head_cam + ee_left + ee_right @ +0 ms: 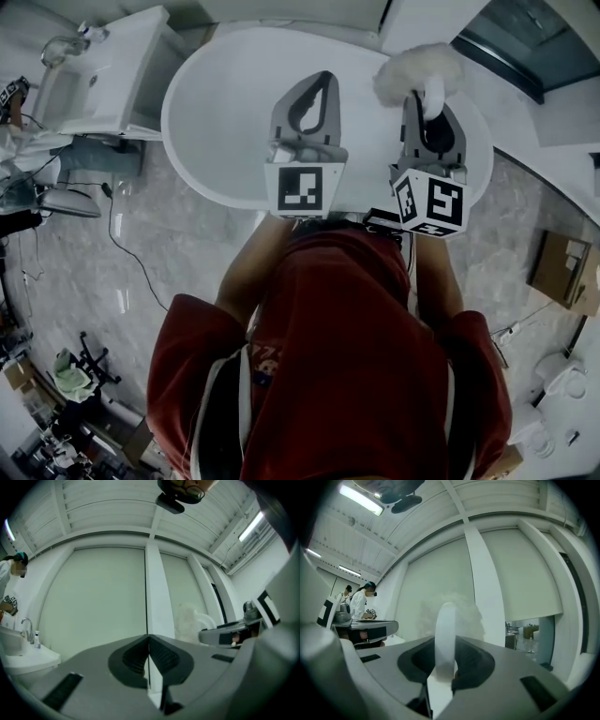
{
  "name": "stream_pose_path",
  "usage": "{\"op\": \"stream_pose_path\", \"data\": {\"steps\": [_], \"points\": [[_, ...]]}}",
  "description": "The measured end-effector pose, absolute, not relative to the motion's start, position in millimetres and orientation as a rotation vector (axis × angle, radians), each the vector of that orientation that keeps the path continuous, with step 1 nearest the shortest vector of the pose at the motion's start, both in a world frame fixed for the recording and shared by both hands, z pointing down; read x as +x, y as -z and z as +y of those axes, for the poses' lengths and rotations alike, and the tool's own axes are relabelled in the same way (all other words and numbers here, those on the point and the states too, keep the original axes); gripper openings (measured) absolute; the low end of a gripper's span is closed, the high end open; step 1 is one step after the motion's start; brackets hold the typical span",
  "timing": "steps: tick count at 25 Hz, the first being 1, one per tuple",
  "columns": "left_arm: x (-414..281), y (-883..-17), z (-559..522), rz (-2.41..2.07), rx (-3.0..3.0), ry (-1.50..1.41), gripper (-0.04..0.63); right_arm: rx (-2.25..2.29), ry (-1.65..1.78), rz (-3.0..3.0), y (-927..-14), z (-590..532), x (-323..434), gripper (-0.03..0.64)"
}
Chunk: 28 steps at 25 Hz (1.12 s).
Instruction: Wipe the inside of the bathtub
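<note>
The white oval bathtub (216, 112) lies below and ahead of me in the head view. Over its near rim my left gripper (323, 80) is held up, jaws pressed together with nothing between them; its own view shows the shut jaws (149, 641) against a white wall. My right gripper (433, 120) is shut on the white handle (445, 630) of a fluffy white duster (417, 70), whose head sticks out past the jaws over the tub's right side. The duster's head (191, 620) also shows in the left gripper view.
A white washbasin (98, 80) with a tap (61, 47) stands left of the tub. A black cable (127, 248) runs over the marble floor. A cardboard box (562, 267) sits at the right. Two people (358, 602) stand far off.
</note>
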<state>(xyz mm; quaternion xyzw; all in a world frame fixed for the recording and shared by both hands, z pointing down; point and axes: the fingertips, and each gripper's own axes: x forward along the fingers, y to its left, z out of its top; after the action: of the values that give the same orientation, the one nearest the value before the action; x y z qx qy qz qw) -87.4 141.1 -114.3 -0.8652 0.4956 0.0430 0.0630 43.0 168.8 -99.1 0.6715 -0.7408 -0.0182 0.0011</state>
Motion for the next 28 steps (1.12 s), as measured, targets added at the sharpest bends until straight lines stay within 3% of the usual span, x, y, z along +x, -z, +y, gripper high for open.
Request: {"op": "stream_pose_path", "data": {"steps": [16, 28], "points": [[-37, 119, 147, 1.423, -2.609, -0.183, 0.015, 2.109, 0.154, -2.337, 100, 169, 78, 0.089], [-45, 121, 141, 1.462, -2.603, -0.196, 0.015, 2.055, 0.225, -2.348, 106, 167, 68, 0.091]]}}
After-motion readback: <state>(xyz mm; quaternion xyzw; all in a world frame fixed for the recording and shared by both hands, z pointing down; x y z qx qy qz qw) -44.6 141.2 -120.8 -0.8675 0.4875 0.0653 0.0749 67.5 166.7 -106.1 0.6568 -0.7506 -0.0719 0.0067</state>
